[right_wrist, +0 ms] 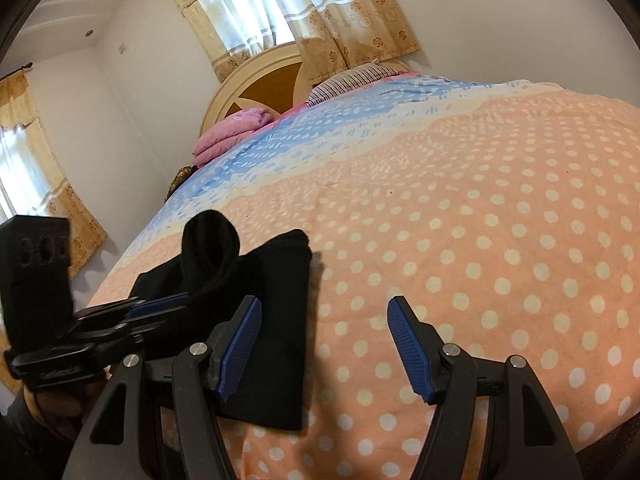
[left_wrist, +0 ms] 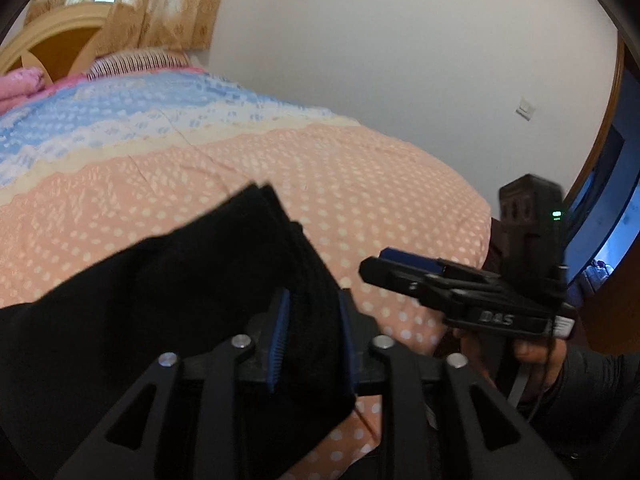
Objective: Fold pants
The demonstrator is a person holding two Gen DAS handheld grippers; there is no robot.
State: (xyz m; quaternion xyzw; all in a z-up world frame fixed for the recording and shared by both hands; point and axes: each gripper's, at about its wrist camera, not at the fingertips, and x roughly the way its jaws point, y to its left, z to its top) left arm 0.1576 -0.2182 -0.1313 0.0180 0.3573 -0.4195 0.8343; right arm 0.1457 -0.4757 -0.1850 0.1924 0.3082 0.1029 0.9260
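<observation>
The left gripper (left_wrist: 312, 336) is pinching a fold of the black pants (right_wrist: 276, 320), which are lying at lower left on the dotted bedspread (right_wrist: 480, 240). The right gripper (right_wrist: 324, 344) is hovering spread wide, holding nothing.

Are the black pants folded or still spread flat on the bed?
Folded: the black pants lie as a compact stack on the bedspread, with the left gripper clamping its layered edge.
</observation>
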